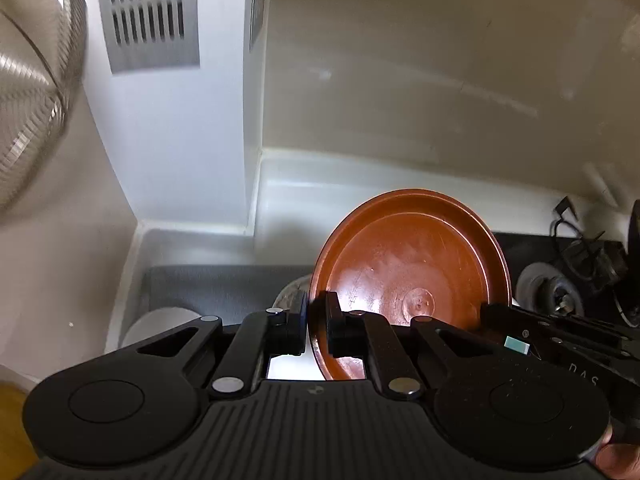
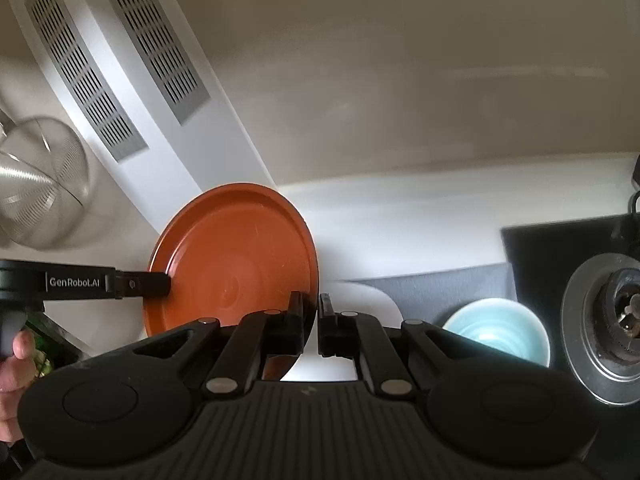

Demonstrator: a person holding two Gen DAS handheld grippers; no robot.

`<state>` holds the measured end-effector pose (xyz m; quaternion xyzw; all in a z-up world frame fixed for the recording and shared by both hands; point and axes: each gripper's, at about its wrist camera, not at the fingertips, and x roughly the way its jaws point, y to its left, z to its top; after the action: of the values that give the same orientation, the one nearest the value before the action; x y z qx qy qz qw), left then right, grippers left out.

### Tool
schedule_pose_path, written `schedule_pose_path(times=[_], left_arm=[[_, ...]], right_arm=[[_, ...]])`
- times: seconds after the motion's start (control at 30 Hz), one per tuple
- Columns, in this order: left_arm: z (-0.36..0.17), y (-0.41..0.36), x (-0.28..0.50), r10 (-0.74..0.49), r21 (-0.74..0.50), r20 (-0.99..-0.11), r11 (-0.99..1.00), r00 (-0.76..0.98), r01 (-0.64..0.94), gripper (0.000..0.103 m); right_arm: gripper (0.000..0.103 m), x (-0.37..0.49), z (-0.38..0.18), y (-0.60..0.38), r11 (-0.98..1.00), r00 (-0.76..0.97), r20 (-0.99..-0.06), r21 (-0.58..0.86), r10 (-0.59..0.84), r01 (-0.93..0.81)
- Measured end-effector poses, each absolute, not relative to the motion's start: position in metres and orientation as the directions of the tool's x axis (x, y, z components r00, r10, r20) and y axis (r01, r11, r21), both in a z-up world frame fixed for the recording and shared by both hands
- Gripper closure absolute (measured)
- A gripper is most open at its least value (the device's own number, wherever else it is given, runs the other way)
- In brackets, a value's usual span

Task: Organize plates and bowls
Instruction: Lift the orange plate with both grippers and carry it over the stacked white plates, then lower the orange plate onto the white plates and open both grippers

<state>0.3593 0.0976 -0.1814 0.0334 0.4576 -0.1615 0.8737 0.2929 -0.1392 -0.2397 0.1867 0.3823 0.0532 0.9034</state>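
Observation:
A brown-orange plate [image 1: 412, 264] is held on edge, tilted, above the counter. My left gripper [image 1: 316, 320] is shut on its left rim. My right gripper [image 2: 311, 320] is shut on its other rim; the plate [image 2: 240, 260] shows there too. The right gripper [image 1: 520, 336] reaches into the left wrist view from the right, and the left gripper [image 2: 156, 284] enters the right wrist view from the left. A light blue bowl [image 2: 500, 330] stands on the grey mat [image 2: 420, 284]. A white dish [image 1: 160, 320] lies low at left, partly hidden.
A metal mesh strainer [image 1: 28, 92] hangs at upper left by a white vented panel [image 1: 148, 12]. A gas burner [image 2: 616, 316] on the black stovetop is at right. A white wall [image 1: 440, 80] runs behind.

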Motion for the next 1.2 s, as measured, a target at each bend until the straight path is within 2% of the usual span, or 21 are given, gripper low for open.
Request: schedule_pose_path(times=[0.13,0.33,0.43,0.6,0.83,0.9,0.97,1.03,1.1,1.17,1.2], left_arm=[[-0.212,0.092,0.373,-0.232,-0.086,-0.851,0.947,0.471,0.31,0.094],[-0.273,0.095,0.403,-0.288,-0.216,-0.912,0.942,0.293,0.256,0.094],[-0.293,0.093,0.408,-0.271,-0.203,-0.924,0.946,0.27,0.253,0.094],[-0.315,0.087,0.409,-0.193,-0.115,-0.939,0.956,0.285,0.269,0.094],[-0.326,0.093,0.417,-0.218,-0.132,-0.933,0.947,0.286,0.293,0.095],[-0.317,0.093,0.409,-0.203,-0.095,-0.918,0.946,0.339,0.309,0.094],[-0.303,0.094,0.4,-0.214,-0.074,-0.887,0.94,0.408,0.333,0.093],[-0.295,0.095,0.392,-0.228,-0.058,-0.864,0.931,0.449,0.361,0.093],[-0.297,0.093,0.391,-0.251,-0.07,-0.859,0.92,0.445,0.385,0.093],[-0.308,0.091,0.396,-0.256,-0.092,-0.878,0.92,0.404,0.382,0.093],[-0.315,0.09,0.398,-0.241,-0.09,-0.891,0.925,0.386,0.37,0.093]], right_arm=[[0.097,0.306,-0.268,-0.139,0.923,0.657,-0.716,0.377,0.235,0.08],[0.097,0.327,-0.319,-0.139,0.941,0.559,-0.811,0.306,0.175,0.149],[0.097,0.335,-0.341,-0.138,0.935,0.523,-0.833,0.309,0.18,0.171],[0.097,0.34,-0.359,-0.124,0.944,0.49,-0.853,0.289,0.178,0.159],[0.096,0.343,-0.367,-0.129,0.943,0.495,-0.85,0.292,0.18,0.159],[0.093,0.342,-0.364,-0.129,0.943,0.498,-0.842,0.307,0.206,0.129],[0.069,0.336,-0.357,-0.13,0.946,0.525,-0.828,0.301,0.196,0.122],[0.069,0.33,-0.352,-0.132,0.945,0.539,-0.819,0.305,0.197,0.118],[0.076,0.326,-0.353,-0.134,0.946,0.539,-0.82,0.301,0.191,0.123],[0.096,0.325,-0.356,-0.134,0.948,0.535,-0.825,0.291,0.182,0.127],[0.099,0.325,-0.359,-0.135,0.948,0.533,-0.828,0.287,0.175,0.134]])
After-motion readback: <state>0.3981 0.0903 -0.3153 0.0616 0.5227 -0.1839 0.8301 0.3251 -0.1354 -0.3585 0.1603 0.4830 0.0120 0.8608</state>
